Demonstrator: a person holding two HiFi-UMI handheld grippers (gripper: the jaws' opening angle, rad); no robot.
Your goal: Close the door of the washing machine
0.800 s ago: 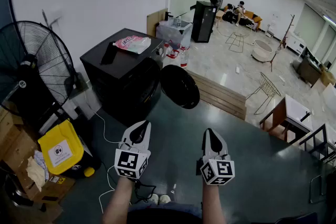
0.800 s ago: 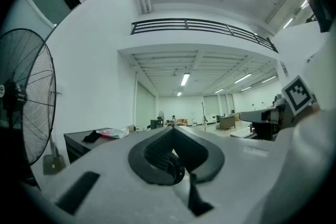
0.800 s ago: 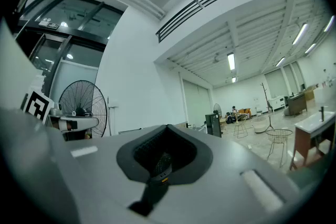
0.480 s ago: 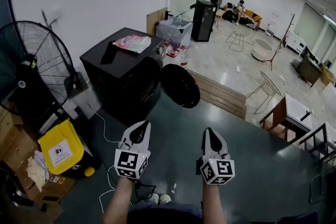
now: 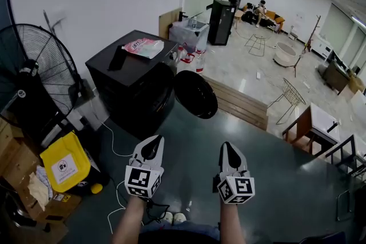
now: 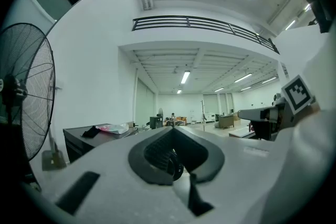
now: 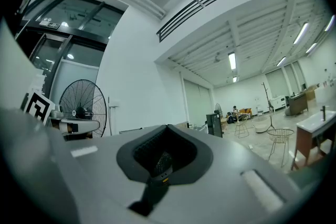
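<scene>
Stood well short of the black washer (image 5: 134,88), set against the wall ahead and to the left. Held left gripper (image 5: 150,146) and right gripper (image 5: 228,151) level and side by side, jaws of both pressed together on nothing. Found the round door (image 5: 196,94) swung wide open off the washer's right front edge, ahead between the two grippers, somewhat nearer the right. Judged a leftward push toward the washer likeliest to shut it.

The left edge is cropping the fan (image 5: 43,74). Shadow is obscuring the washer (image 5: 137,97) opening. Print on the packet (image 5: 144,47) is appearing too small to read.
</scene>
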